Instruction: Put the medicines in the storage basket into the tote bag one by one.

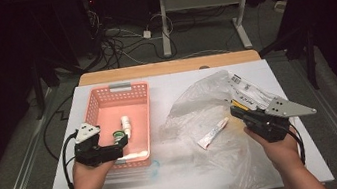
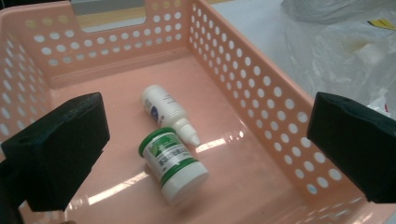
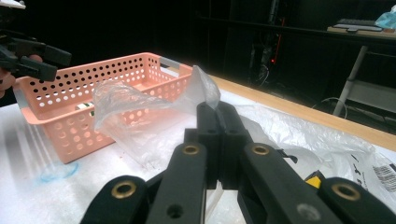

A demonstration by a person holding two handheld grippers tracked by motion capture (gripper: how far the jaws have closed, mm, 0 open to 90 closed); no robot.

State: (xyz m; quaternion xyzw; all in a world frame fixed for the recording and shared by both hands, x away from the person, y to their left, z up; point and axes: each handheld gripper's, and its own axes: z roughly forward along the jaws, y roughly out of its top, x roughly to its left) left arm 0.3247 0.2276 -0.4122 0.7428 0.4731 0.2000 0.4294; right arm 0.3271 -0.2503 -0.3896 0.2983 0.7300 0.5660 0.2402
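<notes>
Right gripper [image 3: 218, 112]: jaws clenched on the clear plastic bag [image 1: 209, 111], which lies spread on the white table [image 1: 180, 184] right of the basket. Left gripper [image 2: 205, 140]: jaws wide apart, empty, above the near end of the pink basket [image 1: 142, 116]. Basket contents: white dropper bottle [image 2: 166, 112] and green-labelled jar [image 2: 173, 163], touching; a white tube [image 1: 213, 133] lies in the bag.

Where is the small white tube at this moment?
In the high view the white tube lies on the clear plastic bag, right of the pink basket and left of the right gripper.

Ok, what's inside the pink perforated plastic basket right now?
Two things lie in the pink perforated plastic basket: a white dropper bottle and a green-labelled white jar. The open left gripper blocks the near corners.
</notes>
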